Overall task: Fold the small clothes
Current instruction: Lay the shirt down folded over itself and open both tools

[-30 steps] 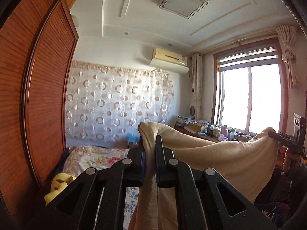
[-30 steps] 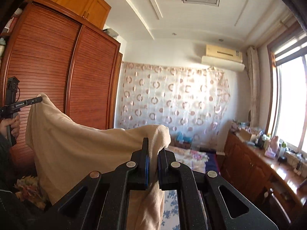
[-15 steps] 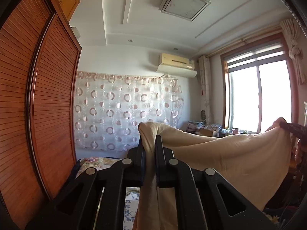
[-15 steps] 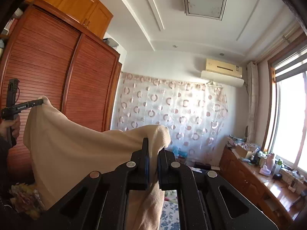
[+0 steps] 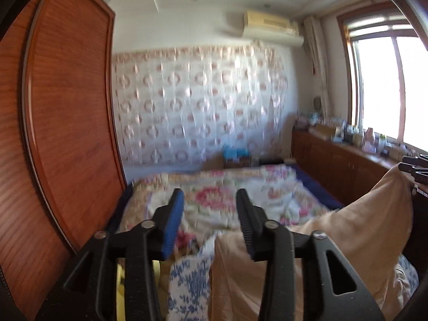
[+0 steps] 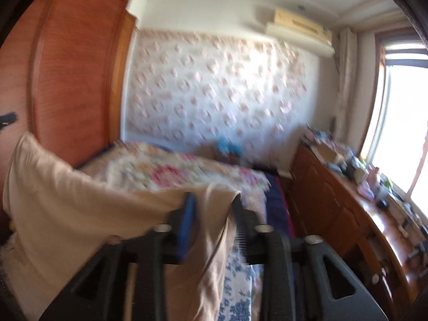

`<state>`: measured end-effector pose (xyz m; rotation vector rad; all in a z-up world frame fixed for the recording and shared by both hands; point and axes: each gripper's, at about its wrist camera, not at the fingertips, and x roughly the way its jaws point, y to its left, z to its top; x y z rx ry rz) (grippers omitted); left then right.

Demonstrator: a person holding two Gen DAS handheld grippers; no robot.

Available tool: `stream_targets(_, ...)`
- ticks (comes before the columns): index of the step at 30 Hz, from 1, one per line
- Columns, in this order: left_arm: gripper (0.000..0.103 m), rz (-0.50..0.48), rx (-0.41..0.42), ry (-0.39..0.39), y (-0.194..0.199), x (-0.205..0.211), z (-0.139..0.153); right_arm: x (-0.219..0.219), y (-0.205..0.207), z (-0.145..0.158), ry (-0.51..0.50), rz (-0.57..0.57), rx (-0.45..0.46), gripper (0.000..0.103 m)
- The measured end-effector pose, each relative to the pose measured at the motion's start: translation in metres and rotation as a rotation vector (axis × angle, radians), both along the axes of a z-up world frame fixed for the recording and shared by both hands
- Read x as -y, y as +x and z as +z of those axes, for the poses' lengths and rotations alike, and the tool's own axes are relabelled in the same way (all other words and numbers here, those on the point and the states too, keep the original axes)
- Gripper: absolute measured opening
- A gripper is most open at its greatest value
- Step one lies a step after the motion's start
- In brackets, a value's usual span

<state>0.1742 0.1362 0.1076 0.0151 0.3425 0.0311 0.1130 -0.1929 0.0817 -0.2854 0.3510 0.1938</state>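
Observation:
A beige garment (image 5: pixel 347 240) is falling toward the bed, its high corner at the right near the other gripper's tip (image 5: pixel 414 165). My left gripper (image 5: pixel 210 214) is open and empty, with the cloth just below and to its right. In the blurred right wrist view the garment (image 6: pixel 67 200) spreads to the left. My right gripper (image 6: pixel 212 214) is open, and a fold of the cloth still lies between its spread fingers.
A bed with a floral quilt (image 5: pixel 214 195) lies ahead, with a blue-and-white sheet (image 5: pixel 190 281) in front. A brown wardrobe (image 5: pixel 61 133) stands to the left. A low wooden cabinet (image 6: pixel 347 214) with clutter runs along the window at the right.
Both grippers have opened and tilted down from holding the cloth stretched high. The left one has let the garment go and it drops toward the bed. Both views are motion-blurred.

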Motion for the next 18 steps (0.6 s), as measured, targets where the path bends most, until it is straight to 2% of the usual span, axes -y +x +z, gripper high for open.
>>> stream_targets(4, 0.044, -0.068, -0.145, -0.051, 0.002, -0.001, -0.051, 0.007, 0.026, -0.051, 0.06, -0.026, -0.101, 0.05)
stream_targets(6, 0.048, -0.072, -0.198, -0.032, -0.006, 0.007, -0.068, 0.011, 0.023, -0.066, 0.066, -0.004, -0.134, 0.05)
stream_targets(7, 0.056, -0.073, -0.21, -0.031, -0.009, 0.007, -0.073, 0.011, 0.02, -0.069, 0.057, 0.001, -0.141, 0.05)
stream_targets(8, 0.075, -0.086, -0.22, -0.043, -0.013, 0.007, -0.078, 0.014, 0.014, -0.073, 0.053, 0.009, -0.148, 0.05)
stream_targets(9, 0.081, -0.105, -0.227, -0.06, -0.019, 0.008, -0.083, 0.019, 0.007, -0.074, 0.062, 0.024, -0.157, 0.05)
stream_targets(13, 0.081, -0.13, -0.266, -0.08, -0.036, 0.014, -0.1, 0.042, -0.009, -0.079, 0.085, 0.061, -0.213, 0.05)
stream_targets(18, 0.081, -0.153, -0.328, -0.089, -0.056, 0.027, -0.129, 0.07, -0.018, -0.067, 0.073, 0.084, -0.292, 0.05)
